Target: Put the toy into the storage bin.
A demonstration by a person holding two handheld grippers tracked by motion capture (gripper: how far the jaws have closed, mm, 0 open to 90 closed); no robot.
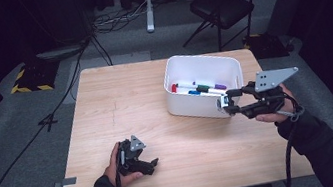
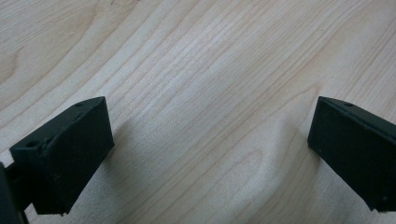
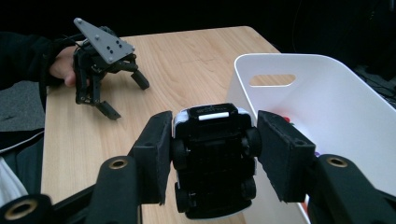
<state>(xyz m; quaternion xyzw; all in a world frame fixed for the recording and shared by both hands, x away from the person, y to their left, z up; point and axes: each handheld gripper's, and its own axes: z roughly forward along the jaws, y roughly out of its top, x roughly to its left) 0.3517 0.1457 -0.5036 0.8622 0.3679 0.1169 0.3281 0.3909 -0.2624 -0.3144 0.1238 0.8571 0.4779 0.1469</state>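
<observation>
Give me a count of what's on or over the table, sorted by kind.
White bins: 1
Toy cars, clamped in the right gripper at the bin's rim: 1
Markers inside the bin: at least 4; the bin wall hides part of the pile
Total: at least 6

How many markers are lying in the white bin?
4 can be told apart, side by side on the floor of the white bin: red-capped, green-capped, purple-capped, blue-capped. The near wall may hide more.

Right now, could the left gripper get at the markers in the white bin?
Probably not without moving: the left gripper rests open near the table's front edge, well short of the white bin, whose wall stands between it and the markers.
</observation>
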